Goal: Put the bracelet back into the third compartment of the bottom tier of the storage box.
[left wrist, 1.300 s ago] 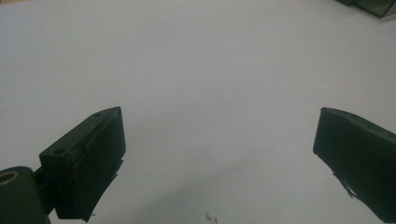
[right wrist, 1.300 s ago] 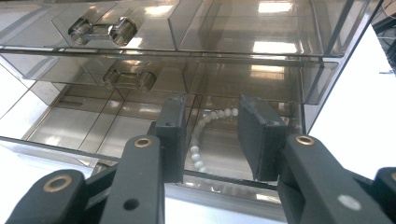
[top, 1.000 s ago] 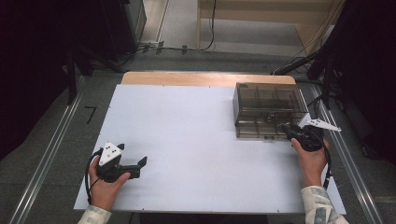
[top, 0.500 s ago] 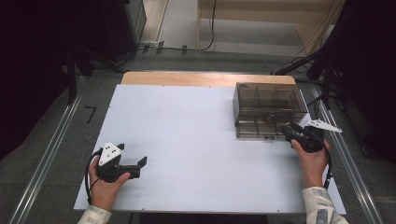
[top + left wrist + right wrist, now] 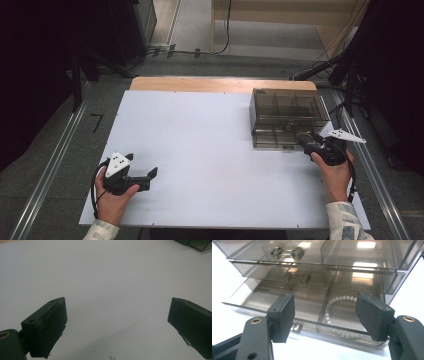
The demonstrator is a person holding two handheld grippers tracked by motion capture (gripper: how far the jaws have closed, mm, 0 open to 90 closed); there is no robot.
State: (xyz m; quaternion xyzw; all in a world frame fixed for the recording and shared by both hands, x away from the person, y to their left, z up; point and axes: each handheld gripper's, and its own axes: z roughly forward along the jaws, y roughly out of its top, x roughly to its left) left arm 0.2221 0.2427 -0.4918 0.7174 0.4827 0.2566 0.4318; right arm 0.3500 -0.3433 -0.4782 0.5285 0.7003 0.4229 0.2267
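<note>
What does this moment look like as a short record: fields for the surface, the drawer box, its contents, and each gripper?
surface: white table top
drawer box: smoky clear three-drawer organizer at the far right of the table
bottom drawer: pulled partly out, divided into compartments
contents: white bead bracelet in the bottom drawer's right compartment, as the right gripper view shows it
upper drawers: shut, clear handles
right gripper: jaws have just been opening, nothing pinched, in front of the open drawer
left gripper: open, over bare table at near left

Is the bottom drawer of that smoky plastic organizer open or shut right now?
Open. In the right gripper view the bottom drawer juts out past the two drawers above, showing a white bead bracelet lying inside.
</note>
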